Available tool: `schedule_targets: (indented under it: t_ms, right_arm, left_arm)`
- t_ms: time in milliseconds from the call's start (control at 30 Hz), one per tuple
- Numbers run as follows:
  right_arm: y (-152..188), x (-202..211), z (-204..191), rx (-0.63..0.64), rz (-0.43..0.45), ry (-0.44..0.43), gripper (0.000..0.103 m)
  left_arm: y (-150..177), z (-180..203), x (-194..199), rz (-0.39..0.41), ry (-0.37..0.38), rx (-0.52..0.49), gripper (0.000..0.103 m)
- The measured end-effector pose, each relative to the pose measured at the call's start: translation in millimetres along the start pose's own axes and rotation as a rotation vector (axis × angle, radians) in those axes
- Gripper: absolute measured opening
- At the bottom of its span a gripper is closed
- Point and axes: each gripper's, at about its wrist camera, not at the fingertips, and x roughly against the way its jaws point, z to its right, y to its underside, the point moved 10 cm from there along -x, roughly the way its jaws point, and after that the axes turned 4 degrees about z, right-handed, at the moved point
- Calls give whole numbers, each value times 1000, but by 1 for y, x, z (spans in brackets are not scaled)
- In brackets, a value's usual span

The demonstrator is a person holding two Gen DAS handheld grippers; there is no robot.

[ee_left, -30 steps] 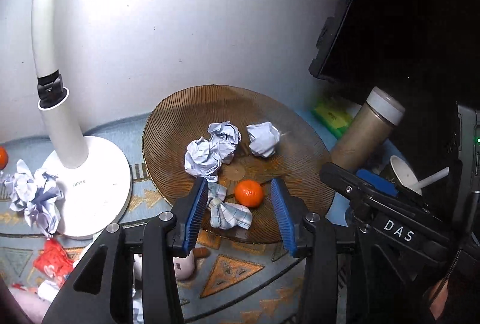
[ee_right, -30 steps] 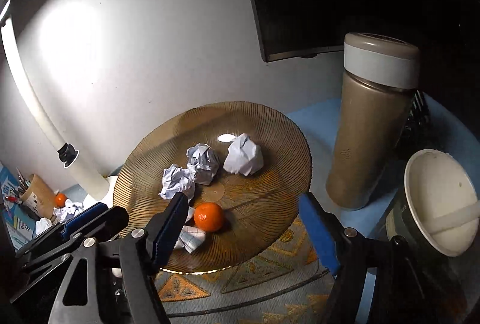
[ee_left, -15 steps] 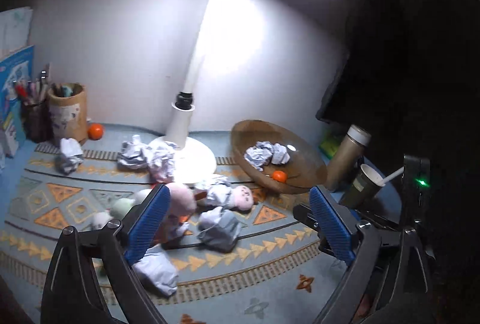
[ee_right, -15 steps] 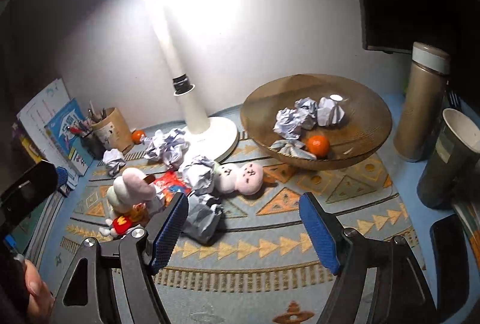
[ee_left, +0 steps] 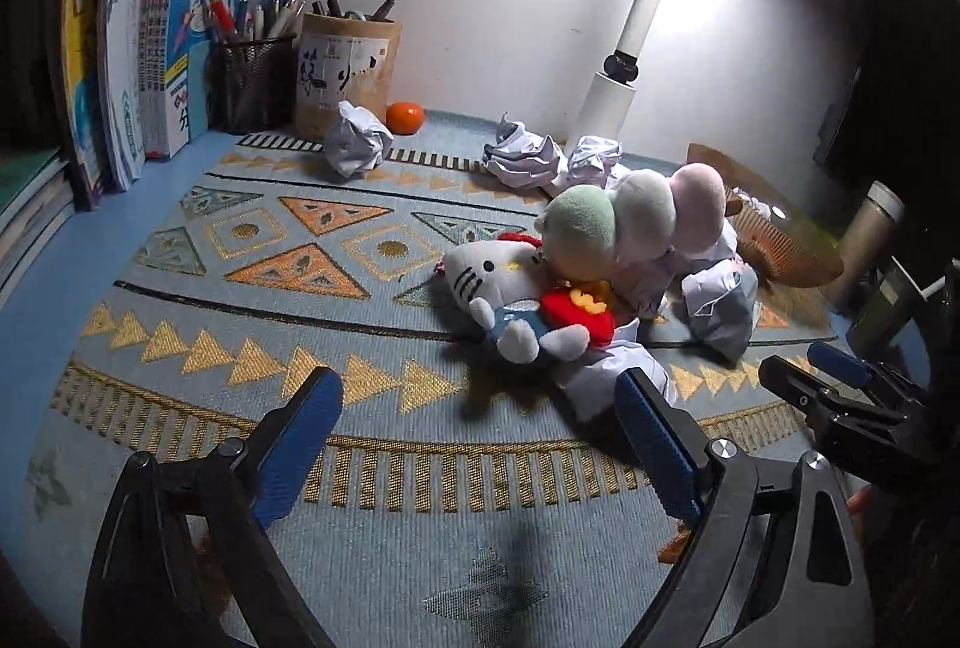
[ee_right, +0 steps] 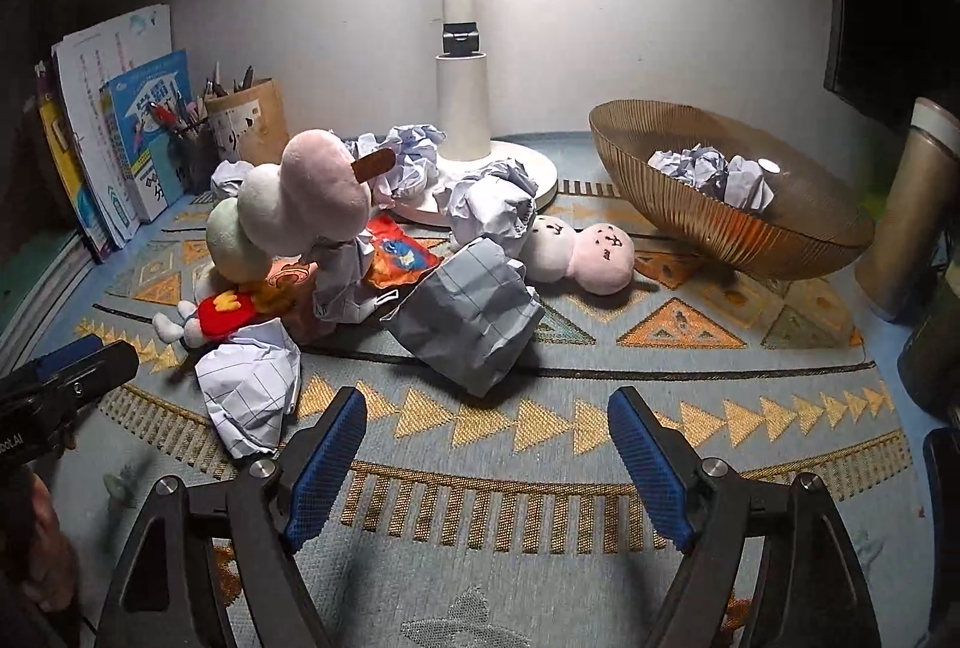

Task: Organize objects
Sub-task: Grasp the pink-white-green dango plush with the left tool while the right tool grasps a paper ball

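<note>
My left gripper (ee_left: 477,438) is open and empty, low over the patterned mat, in front of a Hello Kitty plush (ee_left: 510,288) and a three-ball dumpling plush (ee_left: 630,222). My right gripper (ee_right: 486,444) is open and empty, in front of a large crumpled paper (ee_right: 474,312) and a smaller one (ee_right: 252,384). The amber bowl (ee_right: 720,222) at the right holds three paper balls (ee_right: 708,168). More paper balls (ee_left: 354,144) and an orange (ee_left: 405,116) lie at the back.
A white lamp (ee_right: 462,108) stands at the back centre. Books (ee_left: 180,48) and pen holders (ee_left: 345,72) line the back left. A thermos (ee_right: 912,204) and a cup stand right of the bowl. A pink doll (ee_right: 582,252) lies near the bowl.
Both grippers have pulled back from the bowl and come down low over the mat. The left one has opened wide and swung left toward the plush pile.
</note>
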Motion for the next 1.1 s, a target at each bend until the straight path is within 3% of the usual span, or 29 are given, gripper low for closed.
schedule_targets:
  t_ms: [200,367,467,633,700,733,767,800,833,967,1100]
  right_arm:
    - [0,2,-9,36,4,-44,81]
    - [2,-2,-53,19,-109,-358,81]
    - [0,-8,-83,63,-144,-456,81]
    - [6,-30,-108,143,-202,-454,81]
    - [6,-36,-113,153,-214,-457,81]
    - [5,-39,-116,159,-219,-461,81]
    - [5,-40,-119,164,-217,-468,78]
    - [5,-40,-122,170,-216,-478,72]
    - [7,-42,-124,175,-228,-482,56]
    - [7,-36,-121,166,-197,-463,50]
    - [1,-14,-106,80,-158,-464,50]
  left_arm:
    - [3,9,1,-25,39,-15,91]
    - [-31,26,-6,-83,199,-76,91]
    - [-55,50,-22,-121,331,-171,91]
    - [-60,69,-72,-235,396,-287,90]
    - [-58,77,-81,-264,444,-295,82]
    - [-55,81,-84,-273,456,-308,72]
    - [-52,84,-86,-283,464,-320,61]
    - [-50,87,-87,-286,471,-326,59]
    - [-49,90,-87,-283,481,-324,59]
    - [-53,87,-81,-267,473,-291,53]
    - [-65,65,-63,-263,455,-136,53]
